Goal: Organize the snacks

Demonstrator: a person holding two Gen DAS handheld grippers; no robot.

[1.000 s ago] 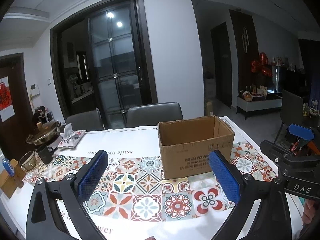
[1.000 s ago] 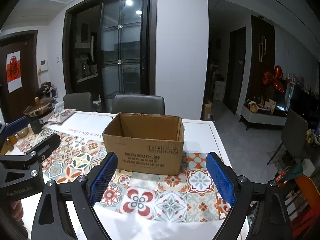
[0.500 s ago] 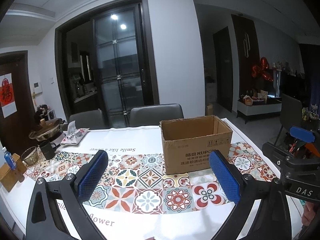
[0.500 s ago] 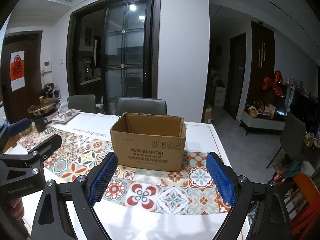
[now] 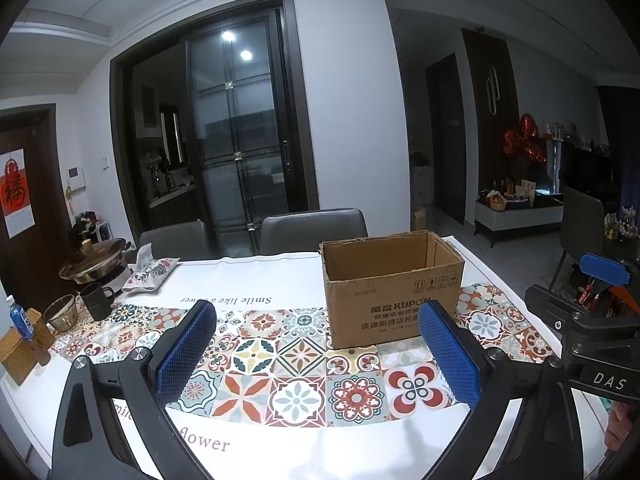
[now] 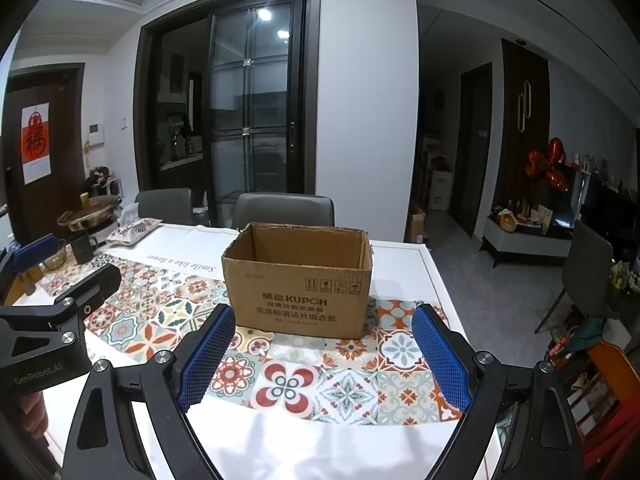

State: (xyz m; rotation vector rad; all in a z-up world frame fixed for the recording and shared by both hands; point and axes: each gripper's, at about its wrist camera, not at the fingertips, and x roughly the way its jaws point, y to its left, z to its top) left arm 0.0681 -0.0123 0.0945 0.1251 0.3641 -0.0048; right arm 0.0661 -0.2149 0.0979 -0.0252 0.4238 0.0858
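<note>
An open brown cardboard box (image 5: 394,288) stands on the patterned tablecloth, right of centre in the left wrist view and centred in the right wrist view (image 6: 298,280). Its inside is not visible. A snack bag (image 5: 150,272) lies at the far left of the table, also in the right wrist view (image 6: 130,230). My left gripper (image 5: 316,346) is open and empty, held above the table short of the box. My right gripper (image 6: 322,346) is open and empty, facing the box front. Each gripper shows at the edge of the other's view.
A hot pot (image 5: 94,260), a black mug (image 5: 97,301), a glass bowl (image 5: 61,313), a blue-capped bottle (image 5: 18,316) and a wicker box (image 5: 18,354) crowd the table's left end. Two grey chairs (image 5: 312,228) stand behind the table. The table's right edge (image 6: 436,272) drops to the floor.
Both grippers have pulled back and risen a little; the box looks smaller and farther. Both stay open and empty.
</note>
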